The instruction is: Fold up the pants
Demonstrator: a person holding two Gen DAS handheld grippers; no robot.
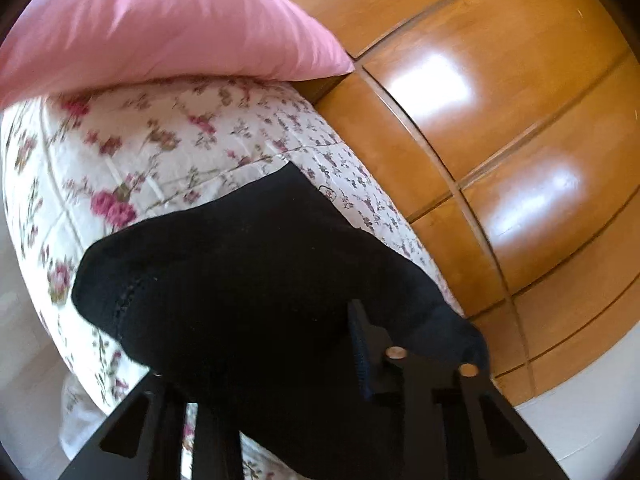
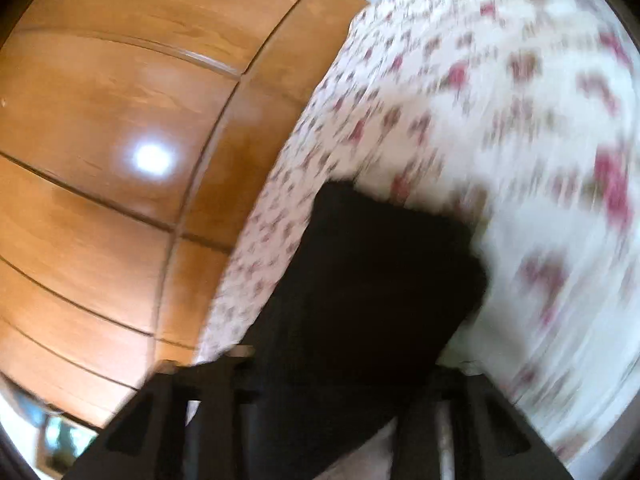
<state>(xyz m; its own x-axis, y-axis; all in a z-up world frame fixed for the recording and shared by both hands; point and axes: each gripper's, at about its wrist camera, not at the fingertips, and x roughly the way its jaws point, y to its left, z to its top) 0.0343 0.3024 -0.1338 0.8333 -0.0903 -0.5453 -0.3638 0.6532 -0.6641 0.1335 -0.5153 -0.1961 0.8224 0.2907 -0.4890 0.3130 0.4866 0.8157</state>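
The left gripper (image 1: pixel 280 368) was clenched on the black pants (image 1: pixel 224 264), lower centre; folding was judged incomplete; the right gripper's (image 2: pixel 320 376) grip could not be told.

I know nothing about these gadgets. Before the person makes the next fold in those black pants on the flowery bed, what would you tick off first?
1. Black fabric pants lying on the floral quilted bedspread: ok.
2. Pants between the left gripper jaws: ok; firm pinch: cannot tell.
3. Right gripper hold on the pants: cannot tell, picture blurred.
4. Pink pillow clear of the pants: ok.
5. Pants edge short of the wooden panelled wardrobe: ok.
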